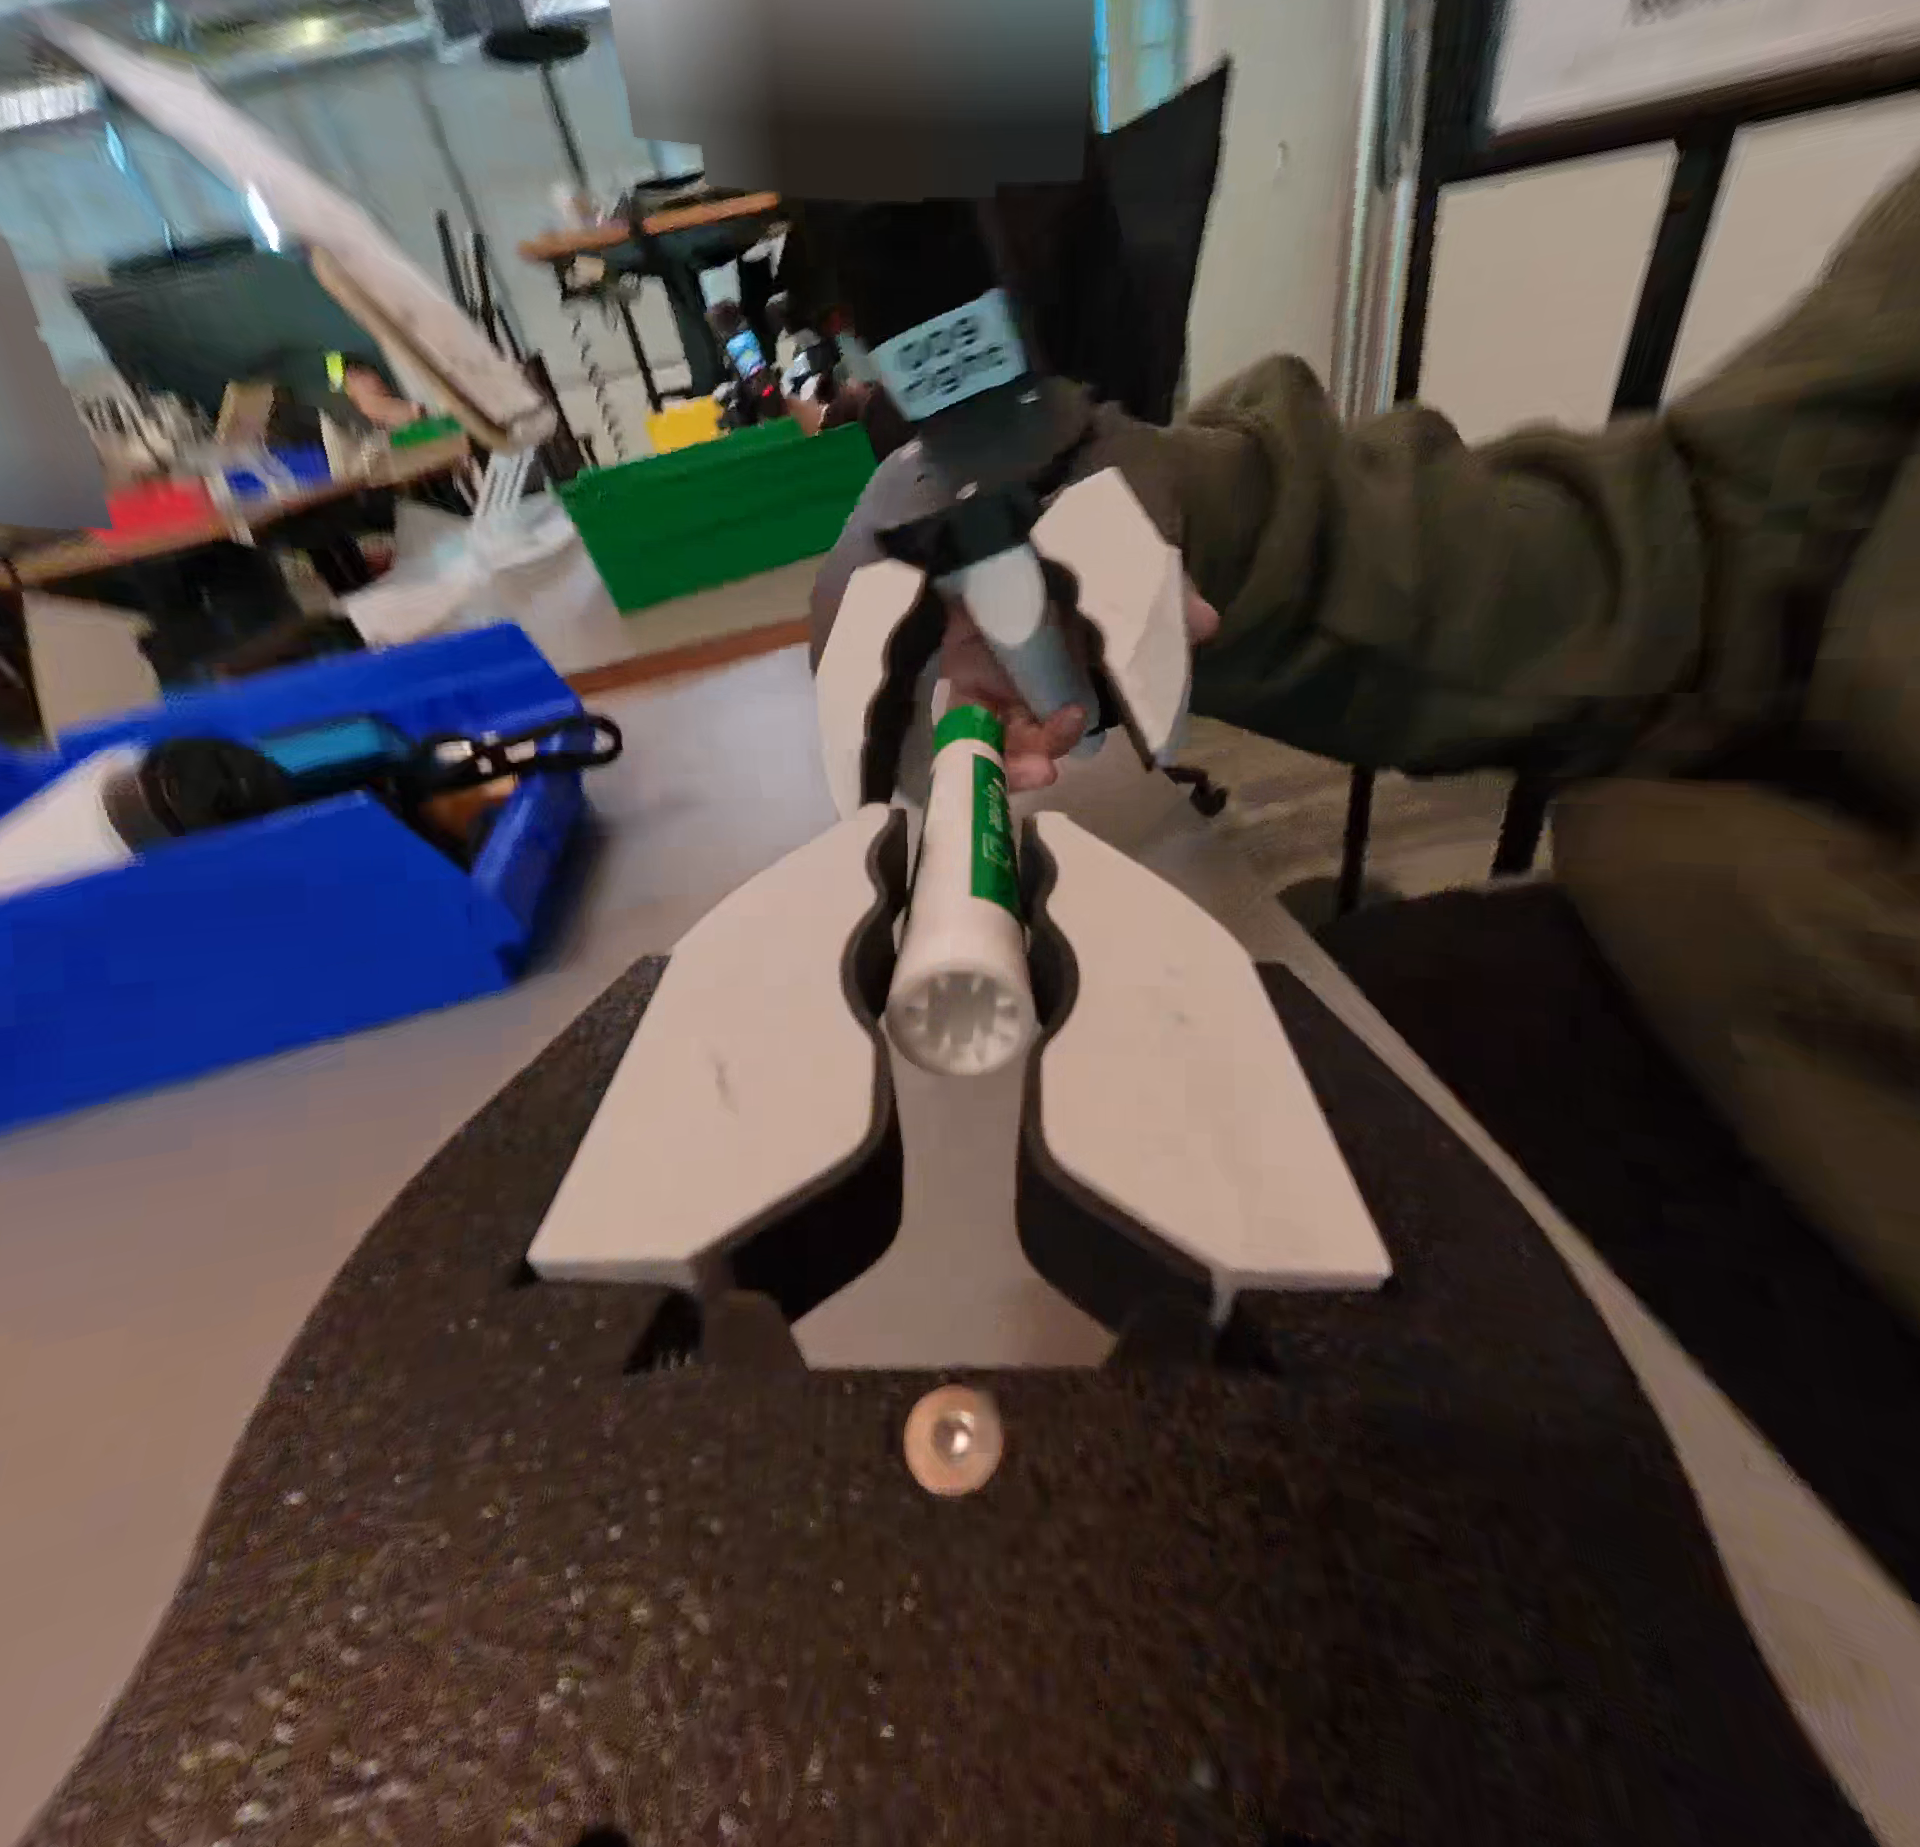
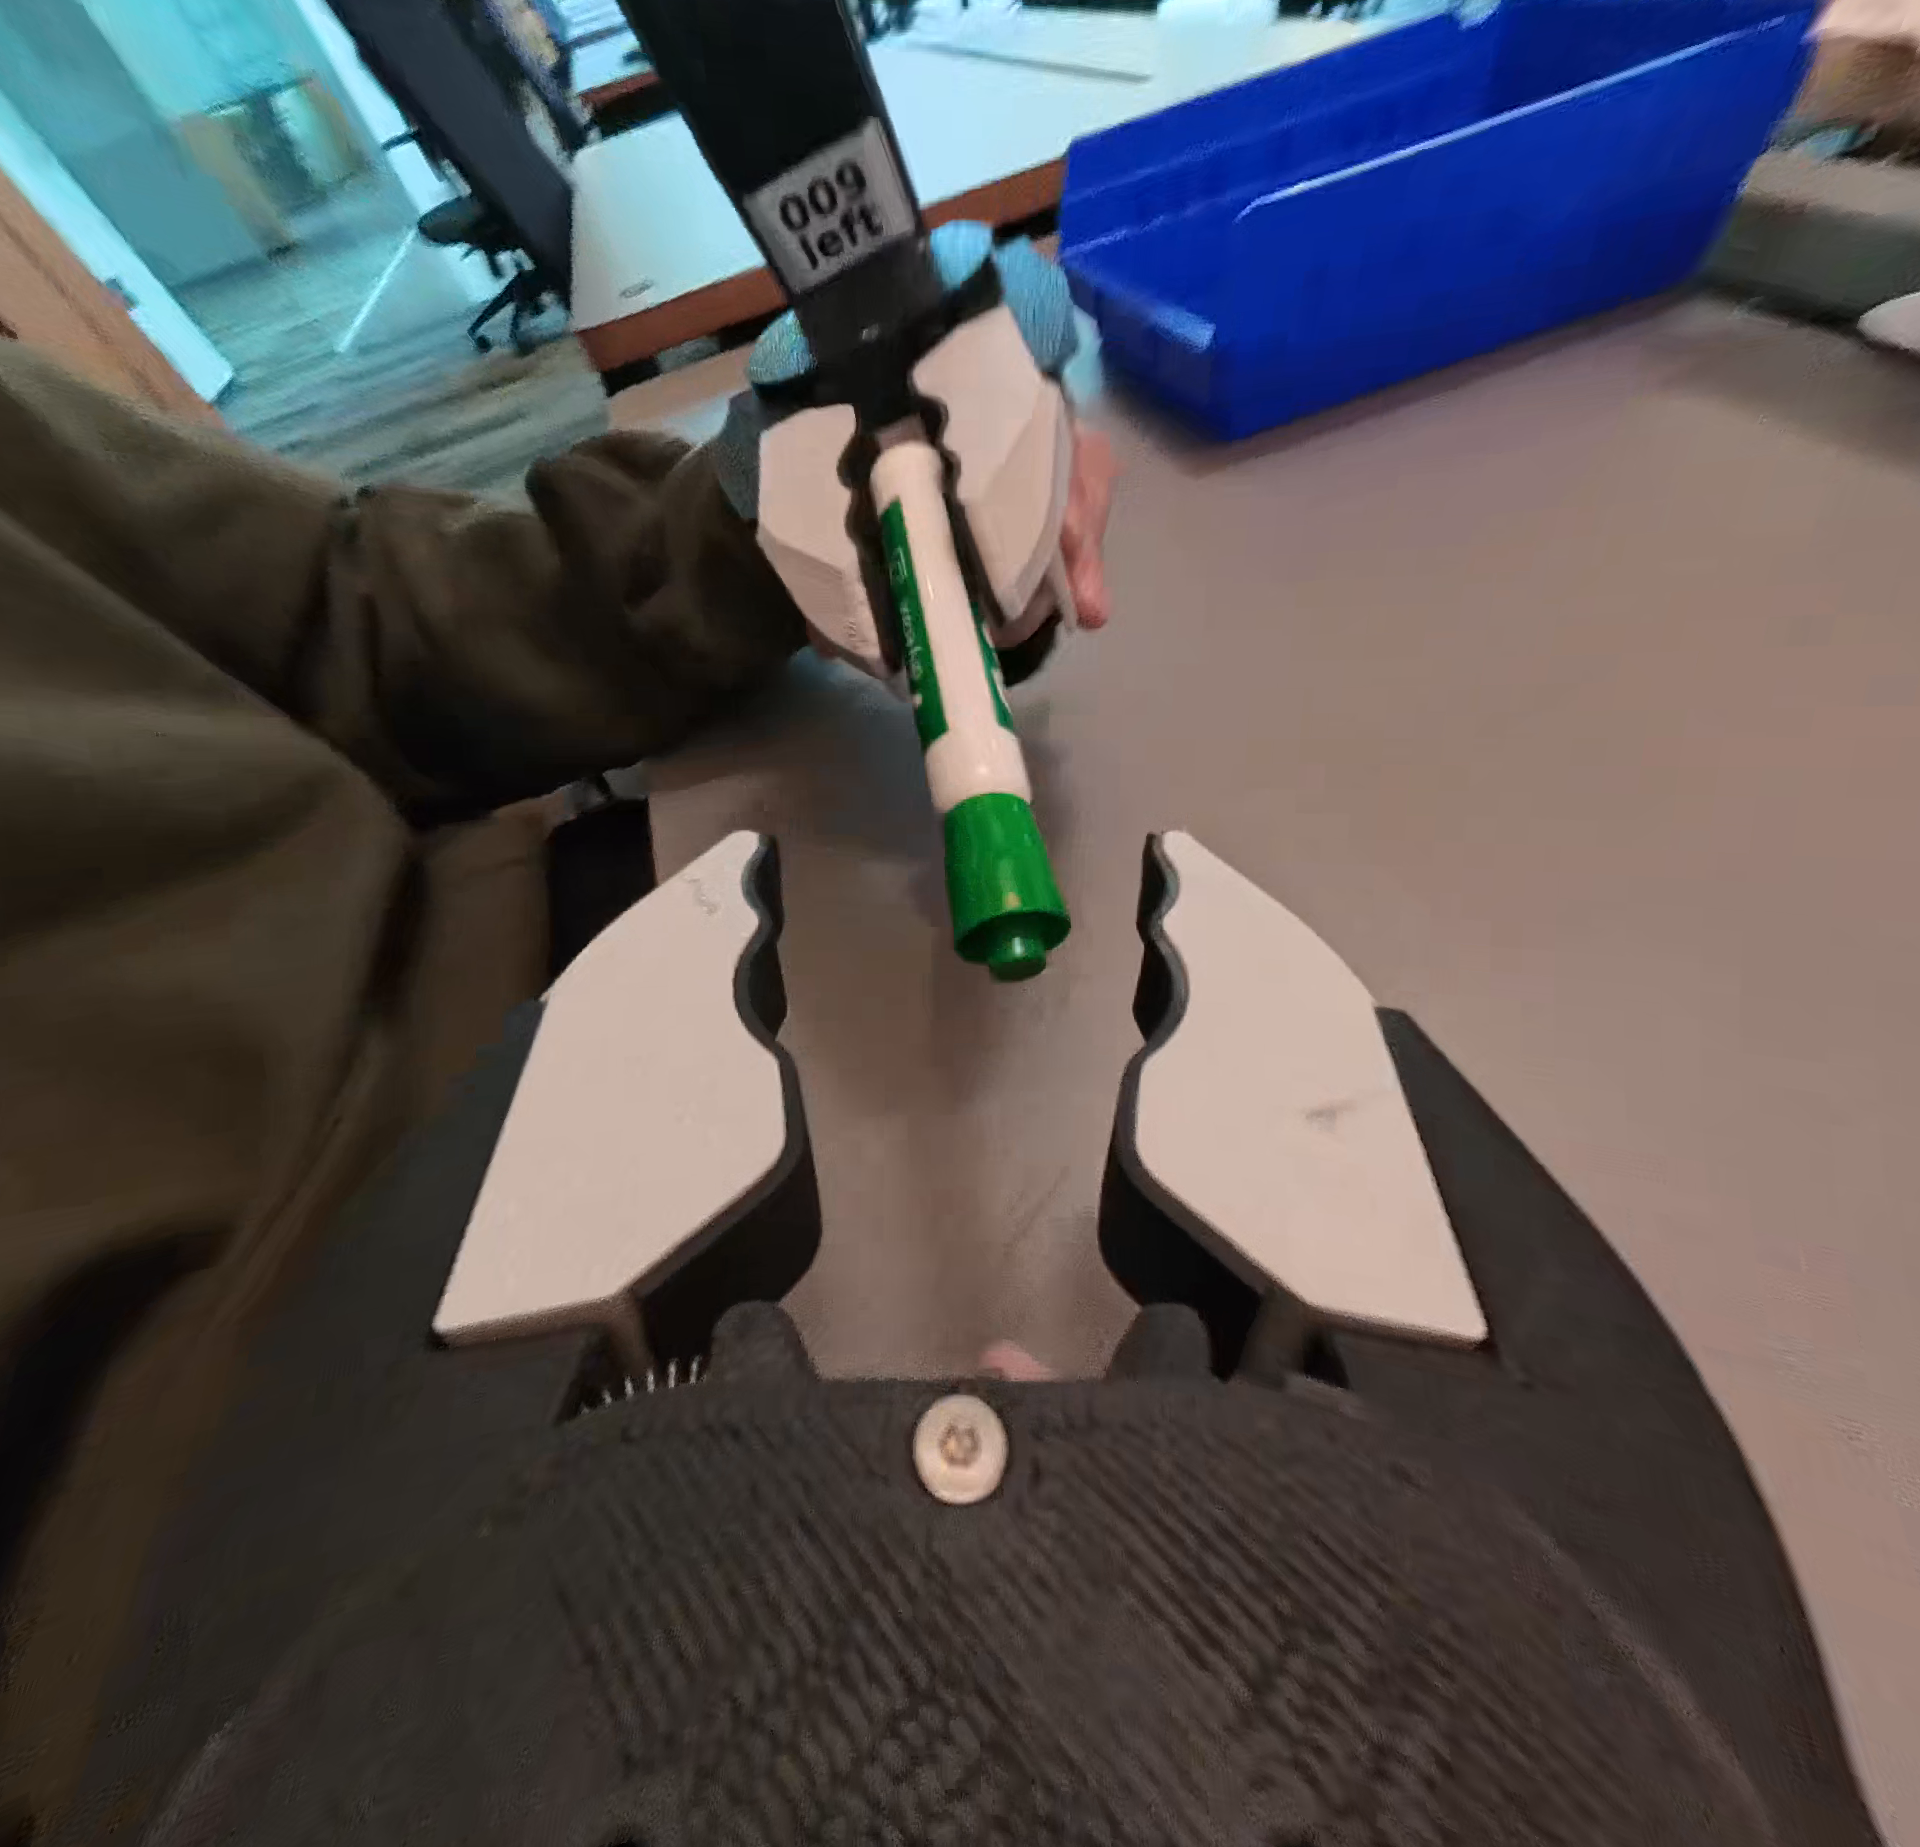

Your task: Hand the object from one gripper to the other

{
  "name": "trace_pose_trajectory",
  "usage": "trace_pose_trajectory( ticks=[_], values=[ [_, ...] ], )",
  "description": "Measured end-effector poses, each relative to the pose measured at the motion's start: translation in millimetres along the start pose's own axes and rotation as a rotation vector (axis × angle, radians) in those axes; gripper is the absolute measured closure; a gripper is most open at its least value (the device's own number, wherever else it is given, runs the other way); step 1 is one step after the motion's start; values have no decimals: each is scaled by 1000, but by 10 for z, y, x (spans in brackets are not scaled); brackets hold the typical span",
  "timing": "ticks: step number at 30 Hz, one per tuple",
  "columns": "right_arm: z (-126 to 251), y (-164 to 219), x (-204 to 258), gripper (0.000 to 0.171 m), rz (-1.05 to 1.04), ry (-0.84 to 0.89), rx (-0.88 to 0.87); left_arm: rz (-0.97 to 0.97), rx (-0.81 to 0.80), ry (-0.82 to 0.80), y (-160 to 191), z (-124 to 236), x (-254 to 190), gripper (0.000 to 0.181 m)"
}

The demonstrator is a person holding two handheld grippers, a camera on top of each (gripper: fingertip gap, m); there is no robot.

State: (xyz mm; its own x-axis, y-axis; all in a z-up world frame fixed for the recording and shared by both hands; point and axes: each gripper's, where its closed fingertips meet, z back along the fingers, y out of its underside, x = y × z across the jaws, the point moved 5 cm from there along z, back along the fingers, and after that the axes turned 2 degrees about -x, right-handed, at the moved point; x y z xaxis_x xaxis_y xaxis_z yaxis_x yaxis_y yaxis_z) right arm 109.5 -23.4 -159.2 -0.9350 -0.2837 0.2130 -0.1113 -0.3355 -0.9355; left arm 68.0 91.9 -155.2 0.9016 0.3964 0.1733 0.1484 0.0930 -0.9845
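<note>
My left gripper [image 1: 961, 841] is clamped on the green marker [image 2: 951, 675]; right gripper [image 2: 961, 883] gapes wide around its cap. Blue bin [image 2: 1403, 218] sits off aside, grey table [image 2: 1455, 706] otherwise roomy.

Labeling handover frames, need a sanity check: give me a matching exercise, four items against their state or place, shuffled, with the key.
Column 1:
1. left gripper
2. right gripper
3. green marker cap
4. blue bin

Column 2:
A. resting on the grey table
B. open, holding nothing
C. shut on the marker barrel
D. pointing into the gap between open fingers

Pairs: 1-C, 2-B, 3-D, 4-A
</note>
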Motion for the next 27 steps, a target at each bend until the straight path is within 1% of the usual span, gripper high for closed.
trace_pose_trajectory(
  ticks=[2, 4, 5, 7, 8, 11, 14, 15, 17, 20, 21, 22, 27],
  values=[
    [-84, -10, 51, 106, -15, -58, -38, -112, 1, 14, -18, -4, -60, 161],
    [-119, -93, 129, 119, -110, -189, -145, -209, 2, 5, -16, -7, -88, 161],
    [-124, -125, 129, 120, -171, -228, -188, -246, -1, 5, -22, -9, -105, 161],
    [-124, -146, 94, 132, -259, -271, -234, -285, -3, 2, -42, -16, -126, 161],
    [-119, -150, 88, 135, -290, -292, -252, -302, -3, 4, -52, -20, -137, 161],
    [-132, -122, 21, 157, -330, -273, -253, -347, 3, 3, -70, -36, -165, 161],
    [-139, -81, 19, 157, -346, -288, -227, -359, 26, 16, -41, -43, -180, 161],
    [-134, -69, 29, 153, -339, -295, -222, -355, 29, 22, -32, -47, -184, 161],
    [-123, -43, 66, 140, -306, -309, -194, -355, 48, 30, -9, -53, -190, 161],
    [-127, 17, 102, 138, -227, -287, -109, -357, 53, 46, -23, -50, -208, 161],
    [-129, 10, 105, 143, -213, -280, -109, -359, 56, 52, -30, -49, -214, 161],
    [-135, 1, 93, 151, -207, -269, -113, -358, 48, 56, -43, -49, -222, 161],
    [-167, 5, 66, 153, -215, -267, -124, -364, 46, 44, -34, -34, -209, 161]
  ],
)
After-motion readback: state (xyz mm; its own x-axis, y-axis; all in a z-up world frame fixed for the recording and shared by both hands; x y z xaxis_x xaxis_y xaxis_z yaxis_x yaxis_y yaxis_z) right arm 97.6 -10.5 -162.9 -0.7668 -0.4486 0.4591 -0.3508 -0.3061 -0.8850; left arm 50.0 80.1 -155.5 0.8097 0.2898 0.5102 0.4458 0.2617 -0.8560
